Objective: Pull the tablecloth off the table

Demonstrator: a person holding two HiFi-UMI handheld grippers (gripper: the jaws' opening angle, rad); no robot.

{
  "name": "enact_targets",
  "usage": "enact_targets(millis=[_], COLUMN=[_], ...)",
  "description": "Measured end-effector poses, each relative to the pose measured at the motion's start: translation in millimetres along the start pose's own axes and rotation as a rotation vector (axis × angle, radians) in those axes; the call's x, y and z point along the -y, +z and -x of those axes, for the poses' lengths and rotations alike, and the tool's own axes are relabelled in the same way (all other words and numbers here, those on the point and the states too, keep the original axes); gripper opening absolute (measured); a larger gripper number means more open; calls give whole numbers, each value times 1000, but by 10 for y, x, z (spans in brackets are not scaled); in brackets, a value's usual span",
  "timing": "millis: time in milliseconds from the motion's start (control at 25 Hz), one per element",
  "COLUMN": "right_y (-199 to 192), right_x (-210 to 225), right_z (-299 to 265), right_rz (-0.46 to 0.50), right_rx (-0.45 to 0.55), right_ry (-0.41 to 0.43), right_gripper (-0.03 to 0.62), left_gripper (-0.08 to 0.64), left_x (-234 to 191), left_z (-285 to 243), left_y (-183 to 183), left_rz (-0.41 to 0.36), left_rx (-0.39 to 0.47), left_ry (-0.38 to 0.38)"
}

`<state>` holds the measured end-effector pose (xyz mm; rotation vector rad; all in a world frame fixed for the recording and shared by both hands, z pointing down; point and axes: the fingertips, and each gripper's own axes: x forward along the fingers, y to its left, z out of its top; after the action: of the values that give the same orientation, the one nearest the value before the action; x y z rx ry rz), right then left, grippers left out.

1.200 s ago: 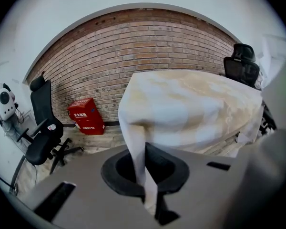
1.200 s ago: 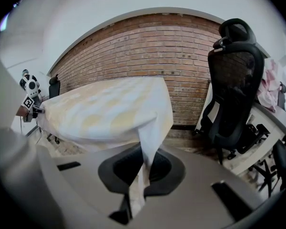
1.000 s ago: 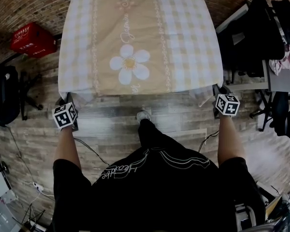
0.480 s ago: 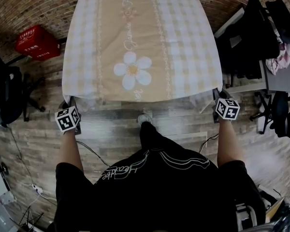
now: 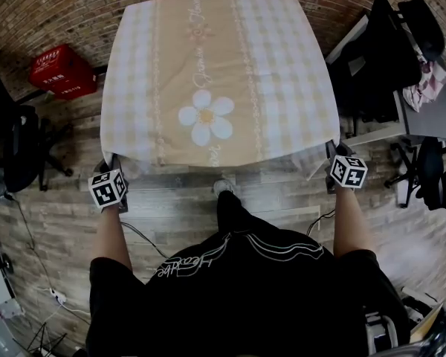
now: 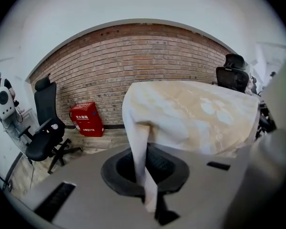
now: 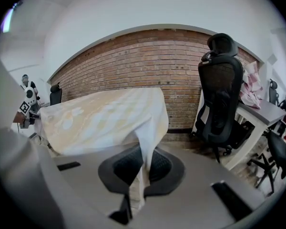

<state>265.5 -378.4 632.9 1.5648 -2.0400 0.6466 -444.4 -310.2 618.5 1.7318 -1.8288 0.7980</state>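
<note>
A beige and white checked tablecloth with a white daisy print covers the square table. My left gripper is shut on the cloth's near left corner, which hangs as a pinched white strip between the jaws of the left gripper. My right gripper is shut on the near right corner; that corner runs down into the jaws of the right gripper. Both corners are lifted off the table's near edge. The table itself is hidden under the tablecloth.
A red box stands on the wooden floor at the far left by the brick wall. A black office chair is on the left. Black chairs and a desk crowd the right side. Cables lie on the floor near my feet.
Both grippers have risen a little with the cloth corners pinched in them. The table and cloth sit slightly lower in the head view.
</note>
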Motion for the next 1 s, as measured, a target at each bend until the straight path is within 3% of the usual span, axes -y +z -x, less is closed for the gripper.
enact_targets(millis=[720, 1000], right_y=[261, 280], right_x=[-296, -421], right_z=[569, 900], right_rz=[-84, -115], right_rx=[76, 150], right_ry=[23, 26], right_gripper=[-3, -2], left_gripper=[8, 8], left_x=[199, 232], left_z=[575, 864], left_y=[236, 257], left_rz=[21, 51], left_rx=[81, 129], left_ry=[-40, -48])
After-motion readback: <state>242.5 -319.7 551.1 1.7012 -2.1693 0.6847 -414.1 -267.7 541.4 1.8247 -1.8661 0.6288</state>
